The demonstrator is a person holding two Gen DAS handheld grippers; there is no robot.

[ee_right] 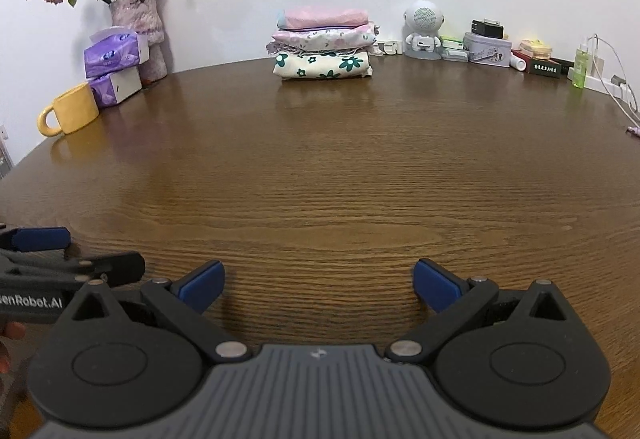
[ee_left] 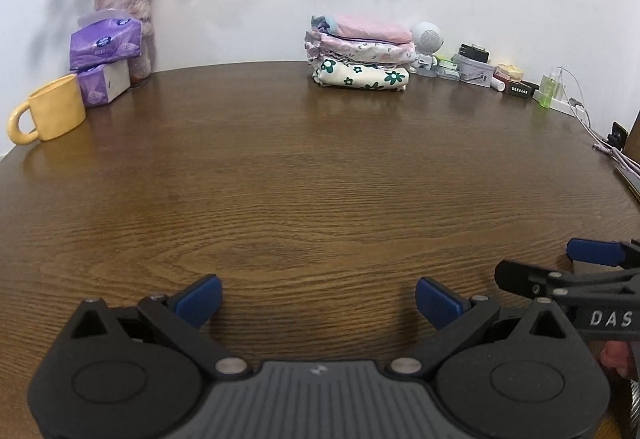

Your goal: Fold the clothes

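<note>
Claws, left (ee_left: pixel 318 303) and right (ee_right: pixel 318 285), gape wide, empty; only right view shows wall behind folded clothes (ee_right: pixel 323 43).

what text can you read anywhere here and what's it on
"DAS": white letters on the right gripper, cut off at the frame edge.
"enRobot.AI": on the left gripper, start cut off.
Purple tissue packs: logo too blurred.
Dark box: pale characters, unreadable.
Tin: print too small.
</note>
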